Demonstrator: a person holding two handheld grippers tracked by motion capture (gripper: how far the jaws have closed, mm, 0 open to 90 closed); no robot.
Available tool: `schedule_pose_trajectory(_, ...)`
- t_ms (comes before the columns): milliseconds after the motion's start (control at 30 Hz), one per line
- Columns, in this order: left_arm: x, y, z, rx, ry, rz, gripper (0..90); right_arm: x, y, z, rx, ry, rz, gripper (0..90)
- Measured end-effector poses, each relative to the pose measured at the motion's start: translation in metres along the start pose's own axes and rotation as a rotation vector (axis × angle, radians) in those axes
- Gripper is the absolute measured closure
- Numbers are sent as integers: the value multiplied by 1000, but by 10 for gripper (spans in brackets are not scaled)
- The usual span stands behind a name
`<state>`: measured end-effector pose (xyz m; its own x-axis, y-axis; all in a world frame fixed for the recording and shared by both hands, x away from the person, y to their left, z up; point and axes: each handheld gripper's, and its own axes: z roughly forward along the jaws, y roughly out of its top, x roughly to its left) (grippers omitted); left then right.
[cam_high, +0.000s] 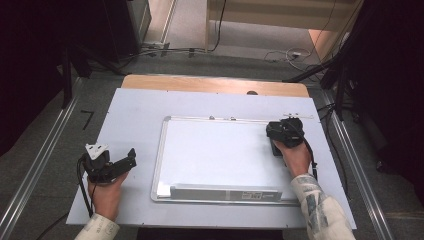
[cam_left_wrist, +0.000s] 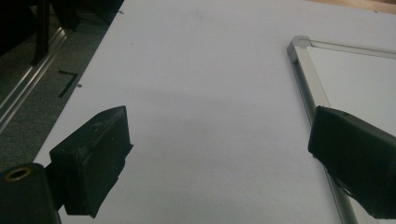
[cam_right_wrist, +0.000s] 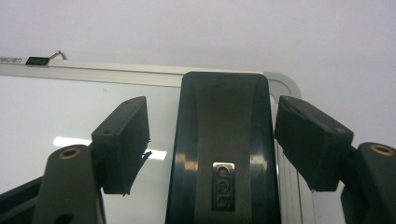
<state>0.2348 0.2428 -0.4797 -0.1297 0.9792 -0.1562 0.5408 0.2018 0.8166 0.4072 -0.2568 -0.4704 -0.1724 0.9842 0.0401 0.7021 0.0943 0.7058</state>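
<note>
A whiteboard (cam_high: 220, 155) with a silver frame lies flat on the pale sheet covering the table (cam_high: 125, 115). A black whiteboard eraser (cam_right_wrist: 224, 149) sits on the board's far right corner. The right gripper (cam_high: 285, 131) straddles it, its 2 jaws spread on either side of the eraser with a small gap at each, not yet pinching. The left gripper (cam_high: 112, 165) rests over the bare sheet just left of the board's frame, jaws wide apart and empty.

We look down from above on the worktop (cam_high: 130, 120); both tool cameras sit close, sharing the whiteboard (cam_high: 215, 150) frame.
</note>
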Motion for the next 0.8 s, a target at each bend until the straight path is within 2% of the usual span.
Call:
schedule_pose_trajectory(200, 0, 0, 0, -1, 0, -2, 61, 1, -3, -10, -19, 21, -12, 241)
schedule_pose_trajectory(433, 0, 0, 0, -1, 0, 1, 61, 0, -12, -31, -49, 58, -29, 231)
schedule_pose_trajectory(800, -1, 0, 0, -2, 0, 4, 61, -7, -28, -56, -88, 106, -27, 214)
